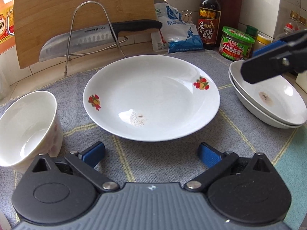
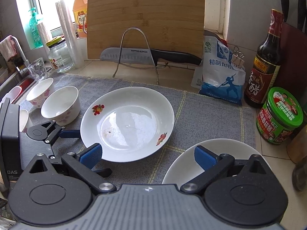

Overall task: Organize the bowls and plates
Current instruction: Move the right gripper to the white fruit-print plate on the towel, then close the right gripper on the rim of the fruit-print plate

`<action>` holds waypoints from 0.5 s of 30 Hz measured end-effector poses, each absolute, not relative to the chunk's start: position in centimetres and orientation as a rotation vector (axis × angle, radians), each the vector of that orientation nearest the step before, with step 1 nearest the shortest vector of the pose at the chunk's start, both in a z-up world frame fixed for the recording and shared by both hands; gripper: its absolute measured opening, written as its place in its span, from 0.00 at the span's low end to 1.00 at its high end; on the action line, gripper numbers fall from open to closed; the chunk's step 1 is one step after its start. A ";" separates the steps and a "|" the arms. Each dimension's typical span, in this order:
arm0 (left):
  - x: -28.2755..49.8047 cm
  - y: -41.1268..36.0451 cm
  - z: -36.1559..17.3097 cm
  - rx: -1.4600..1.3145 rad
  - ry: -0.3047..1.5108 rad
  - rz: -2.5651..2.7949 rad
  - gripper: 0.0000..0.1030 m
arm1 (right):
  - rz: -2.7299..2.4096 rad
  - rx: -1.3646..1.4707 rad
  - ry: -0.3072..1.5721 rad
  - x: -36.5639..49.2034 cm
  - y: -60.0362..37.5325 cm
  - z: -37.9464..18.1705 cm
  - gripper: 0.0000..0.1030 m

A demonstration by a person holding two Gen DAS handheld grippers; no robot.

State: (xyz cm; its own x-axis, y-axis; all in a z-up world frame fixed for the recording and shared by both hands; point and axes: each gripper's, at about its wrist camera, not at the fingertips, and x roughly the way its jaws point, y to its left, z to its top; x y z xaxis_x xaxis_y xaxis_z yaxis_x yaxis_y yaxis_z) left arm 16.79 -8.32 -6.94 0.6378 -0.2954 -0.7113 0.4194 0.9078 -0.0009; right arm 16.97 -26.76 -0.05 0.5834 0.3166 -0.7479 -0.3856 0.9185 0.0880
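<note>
Both tools gape empty — the left tool (image 1: 151,154) before the flowered plate (image 1: 151,97), the right tool (image 2: 147,156) over two stacked plates (image 1: 268,103).

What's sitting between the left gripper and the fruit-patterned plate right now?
Nothing but bare grey cloth. In the left wrist view the left gripper stands open just short of the plate, without touching its near rim.
</note>
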 end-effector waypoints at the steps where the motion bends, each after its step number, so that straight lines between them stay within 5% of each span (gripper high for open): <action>1: 16.7 -8.3 -7.0 0.169 0.774 -0.411 1.00 | 0.421 -0.093 0.861 17.6 -26.7 -0.1 1.00; 15: 17.0 -8.6 -7.1 0.165 0.743 -0.400 1.00 | 0.630 -0.134 0.998 28.2 -25.1 -3.0 1.00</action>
State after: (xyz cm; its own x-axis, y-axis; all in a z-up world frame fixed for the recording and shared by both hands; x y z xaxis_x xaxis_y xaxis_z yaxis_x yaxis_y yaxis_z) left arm 16.98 -8.61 -7.12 0.6652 -0.2950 -0.6859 0.4102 0.9120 0.0056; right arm 28.17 -25.14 -2.98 0.3818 0.4328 -0.8167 -0.5513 0.8158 0.1747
